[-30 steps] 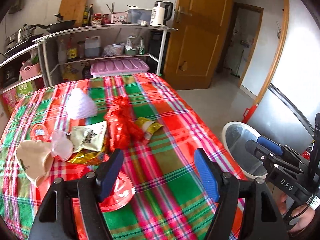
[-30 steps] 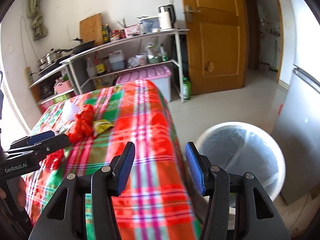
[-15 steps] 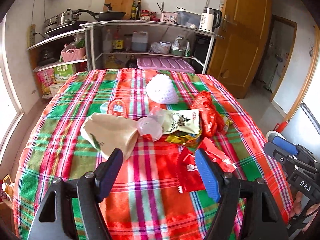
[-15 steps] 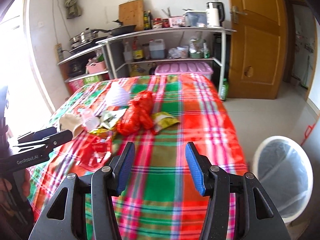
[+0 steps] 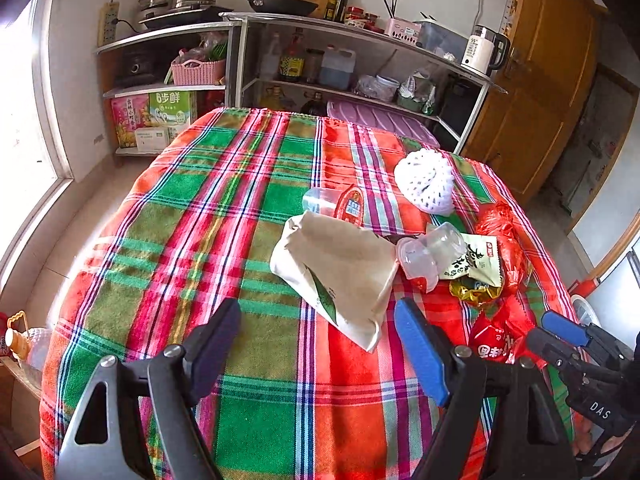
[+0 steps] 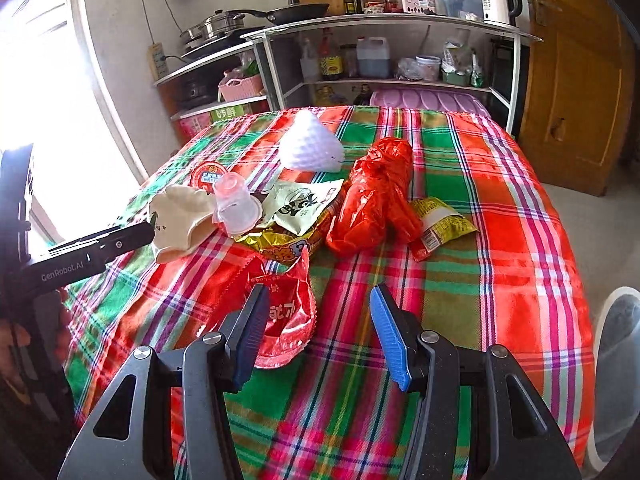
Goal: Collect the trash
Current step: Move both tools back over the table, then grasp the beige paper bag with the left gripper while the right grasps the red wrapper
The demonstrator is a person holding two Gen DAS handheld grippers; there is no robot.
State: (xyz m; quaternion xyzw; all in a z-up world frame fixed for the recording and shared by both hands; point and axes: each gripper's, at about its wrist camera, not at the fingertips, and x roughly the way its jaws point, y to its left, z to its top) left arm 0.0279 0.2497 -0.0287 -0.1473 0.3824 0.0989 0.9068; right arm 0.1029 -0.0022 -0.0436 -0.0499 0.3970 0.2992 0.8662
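Both grippers open, empty; left gripper (image 5: 318,344) swung from bin toward beige bag (image 5: 340,268); right gripper (image 6: 318,330) followed.

Left gripper (image 5: 320,344): black triangular frame with cut-outs, silver screws, blue ribbed pads (image 5: 420,356); side lettering "GenRobot.AI". Right gripper (image 6: 320,332): same build, lettering "DAS". Bare skin of a hand (image 6: 10,344) beside the left gripper's body.

The left gripper (image 5: 318,354) hovers level, its fingers (image 5: 420,354) spread wide and holding nothing. The right gripper (image 6: 318,334) hovers likewise, fingers (image 6: 388,336) apart and empty.
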